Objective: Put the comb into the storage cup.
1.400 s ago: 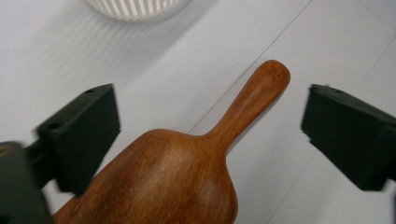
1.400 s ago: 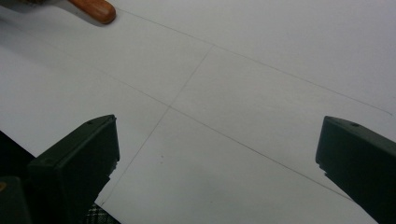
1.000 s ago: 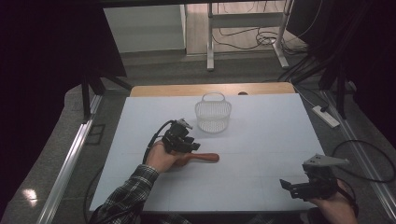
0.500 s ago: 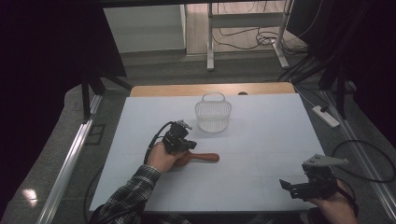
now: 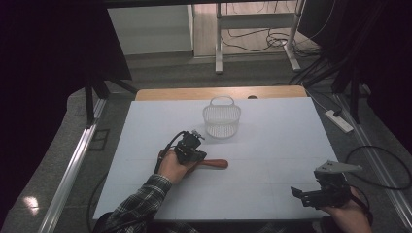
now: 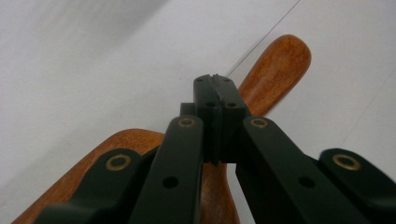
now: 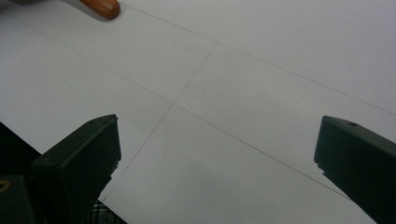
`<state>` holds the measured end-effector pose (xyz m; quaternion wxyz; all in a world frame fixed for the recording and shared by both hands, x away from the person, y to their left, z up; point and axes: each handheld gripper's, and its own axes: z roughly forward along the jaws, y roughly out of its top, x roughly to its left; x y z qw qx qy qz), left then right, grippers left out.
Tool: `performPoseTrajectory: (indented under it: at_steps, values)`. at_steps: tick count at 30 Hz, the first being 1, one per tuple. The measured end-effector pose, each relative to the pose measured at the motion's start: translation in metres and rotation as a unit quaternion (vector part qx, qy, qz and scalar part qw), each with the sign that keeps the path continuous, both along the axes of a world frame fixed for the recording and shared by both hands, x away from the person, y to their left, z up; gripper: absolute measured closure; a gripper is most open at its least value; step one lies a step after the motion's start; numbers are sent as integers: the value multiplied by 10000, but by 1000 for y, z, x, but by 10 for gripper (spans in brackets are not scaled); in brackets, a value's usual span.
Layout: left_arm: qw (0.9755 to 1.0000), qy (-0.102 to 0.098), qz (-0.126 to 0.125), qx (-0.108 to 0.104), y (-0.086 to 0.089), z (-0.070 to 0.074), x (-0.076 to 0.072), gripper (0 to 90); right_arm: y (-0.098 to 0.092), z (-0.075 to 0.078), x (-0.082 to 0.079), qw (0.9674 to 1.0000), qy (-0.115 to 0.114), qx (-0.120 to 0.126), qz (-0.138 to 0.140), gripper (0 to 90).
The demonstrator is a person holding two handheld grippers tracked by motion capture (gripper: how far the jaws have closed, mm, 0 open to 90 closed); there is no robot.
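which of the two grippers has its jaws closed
The left gripper: its jaws are pressed together just above the wooden spoon. The right gripper, near the table's front right corner, has its jaws spread wide over the bare table.

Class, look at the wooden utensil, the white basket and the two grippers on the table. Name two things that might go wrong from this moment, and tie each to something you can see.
1. The left gripper has its jaws closed above the wooden utensil, seemingly not around it, so a lift may leave it behind.
2. The white basket stands close beyond that hand; a forward sweep might knock it.
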<state>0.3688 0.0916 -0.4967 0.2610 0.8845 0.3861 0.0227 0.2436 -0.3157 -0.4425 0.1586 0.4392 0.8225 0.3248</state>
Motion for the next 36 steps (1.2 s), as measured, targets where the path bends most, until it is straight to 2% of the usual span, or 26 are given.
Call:
performPoseTrajectory:
  at_steps: [5,8,17,36]
  values:
    - [10000,-3,44,16,-1,-1,0,893,0,0,0,10000,1,-3,3,7]
    - [9999,-21,54,103,-3,-2,-1,893,0,0,0,10000,3,-2,2,7]
    - [9997,20,-32,226,-5,-6,-6,893,0,0,0,10000,3,1,9,7]
    - [9993,170,-248,208,-1,-2,-32,894,0,0,0,10000,-4,8,27,9]
